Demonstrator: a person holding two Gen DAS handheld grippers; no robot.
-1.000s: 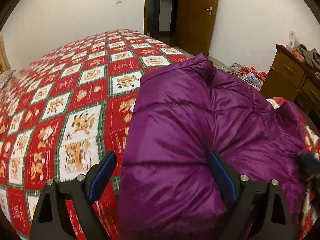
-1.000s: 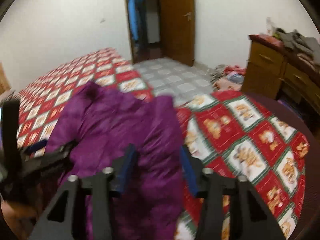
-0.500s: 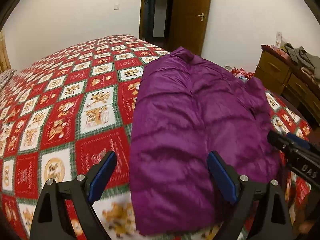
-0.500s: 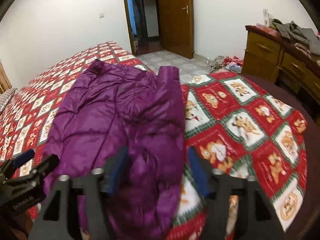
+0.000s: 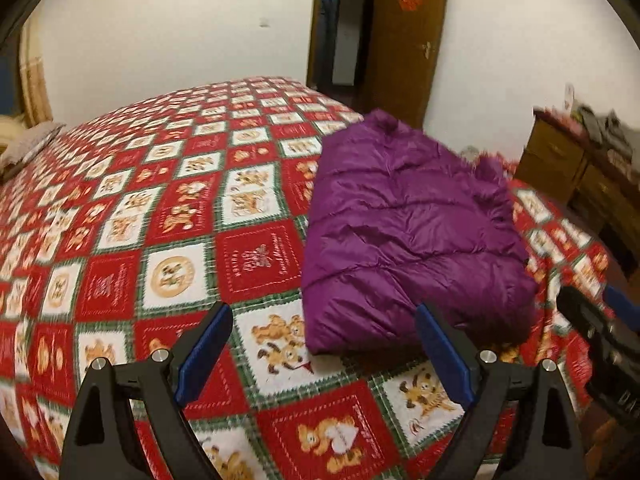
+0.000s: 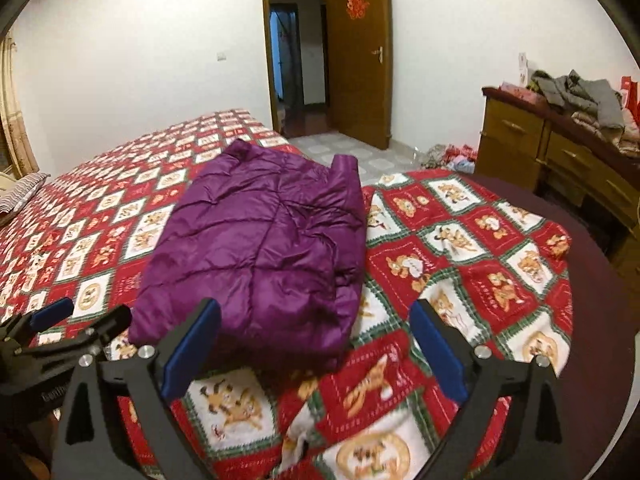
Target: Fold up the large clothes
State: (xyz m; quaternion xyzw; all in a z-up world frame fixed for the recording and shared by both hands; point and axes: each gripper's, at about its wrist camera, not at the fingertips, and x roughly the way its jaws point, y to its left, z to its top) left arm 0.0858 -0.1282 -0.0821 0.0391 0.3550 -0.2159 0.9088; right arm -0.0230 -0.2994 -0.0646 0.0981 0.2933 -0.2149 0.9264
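Observation:
A purple puffer jacket lies folded lengthwise on the red patterned bedspread; it also shows in the right wrist view. My left gripper is open and empty, held above the bed just short of the jacket's near edge. My right gripper is open and empty, also just short of the jacket's near edge. Each gripper shows at the edge of the other's view: the right one and the left one.
A wooden dresser piled with clothes stands at the right. An open wooden door and doorway are at the back. Clothes lie on the tiled floor. A pillow is at the far left.
Both grippers have let go of the jacket and drawn back and up from it. The right gripper has opened wide. The jacket now lies flat on the bed.

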